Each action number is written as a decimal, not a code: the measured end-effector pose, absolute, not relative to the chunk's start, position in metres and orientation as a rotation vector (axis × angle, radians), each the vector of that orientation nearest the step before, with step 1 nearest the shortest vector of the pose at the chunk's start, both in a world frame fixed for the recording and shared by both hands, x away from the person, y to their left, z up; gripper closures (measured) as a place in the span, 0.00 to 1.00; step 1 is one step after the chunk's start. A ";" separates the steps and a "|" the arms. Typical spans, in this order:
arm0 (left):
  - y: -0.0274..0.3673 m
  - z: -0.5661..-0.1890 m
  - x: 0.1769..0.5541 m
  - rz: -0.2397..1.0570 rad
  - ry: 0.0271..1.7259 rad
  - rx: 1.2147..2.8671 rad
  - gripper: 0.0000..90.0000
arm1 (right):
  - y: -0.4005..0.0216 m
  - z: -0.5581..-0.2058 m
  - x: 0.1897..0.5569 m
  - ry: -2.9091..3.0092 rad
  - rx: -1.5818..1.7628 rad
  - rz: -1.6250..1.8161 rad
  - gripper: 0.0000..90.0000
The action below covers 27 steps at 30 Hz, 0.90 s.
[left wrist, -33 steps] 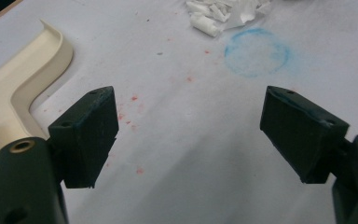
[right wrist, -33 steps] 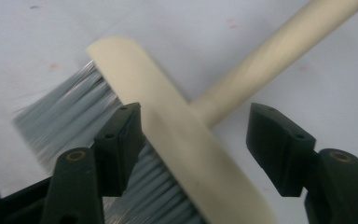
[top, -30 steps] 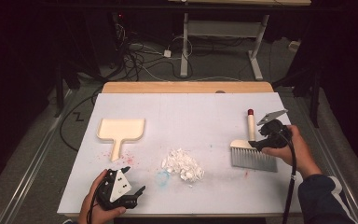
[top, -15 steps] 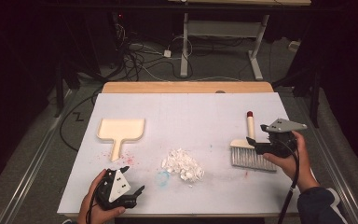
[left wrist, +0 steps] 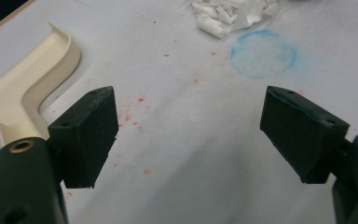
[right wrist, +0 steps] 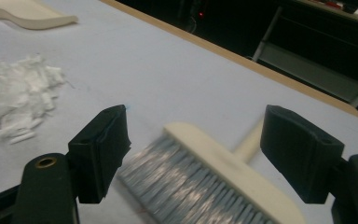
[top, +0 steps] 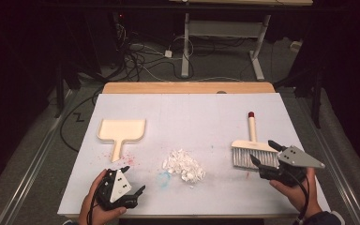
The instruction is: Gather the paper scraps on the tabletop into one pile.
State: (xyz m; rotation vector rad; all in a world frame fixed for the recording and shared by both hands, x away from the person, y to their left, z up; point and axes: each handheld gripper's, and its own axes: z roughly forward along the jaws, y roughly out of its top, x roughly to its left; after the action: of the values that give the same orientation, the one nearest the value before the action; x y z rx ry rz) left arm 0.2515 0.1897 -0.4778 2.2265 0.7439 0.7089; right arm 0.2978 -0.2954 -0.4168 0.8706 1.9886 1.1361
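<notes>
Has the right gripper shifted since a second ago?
Yes. The right gripper has slid toward the near table edge, from beside the brush handle to its bristle end, its jaws opening with nothing gripped.

right gripper (top: 265, 153) drawn back toward the table's near edge, off the brush (top: 254, 151), jaws just opened wide, bristles lying between them, ungripped

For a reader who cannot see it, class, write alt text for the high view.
A person's two hands hold claws at the near edge of a white table; the right claw, open, sits beside a hand brush. A pile of white paper scraps lies mid-table, a cream dustpan left, the left claw open.
</notes>
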 end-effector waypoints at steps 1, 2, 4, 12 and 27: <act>0.189 -0.478 0.251 0.711 0.742 2.233 0.20 | -0.295 -0.419 0.294 1.991 0.859 1.138 0.27; 0.189 -0.479 0.250 0.711 0.740 2.237 0.20 | -0.294 -0.422 0.290 1.999 0.845 1.134 0.27; 0.190 -0.479 0.249 0.713 0.736 2.242 0.20 | -0.293 -0.426 0.283 2.023 0.827 1.127 0.27; 0.192 -0.477 0.245 0.714 0.729 2.228 0.20 | -0.287 -0.430 0.264 2.024 0.769 1.098 0.26; 0.189 -0.478 0.246 0.714 0.718 2.244 0.20 | -0.287 -0.431 0.265 2.025 0.763 1.067 0.25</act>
State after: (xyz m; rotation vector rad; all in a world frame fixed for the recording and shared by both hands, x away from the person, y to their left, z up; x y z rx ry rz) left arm 0.2456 0.1895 -0.4784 2.2441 0.7177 0.7141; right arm 0.2649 -0.2868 -0.4313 0.7629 2.0250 1.0668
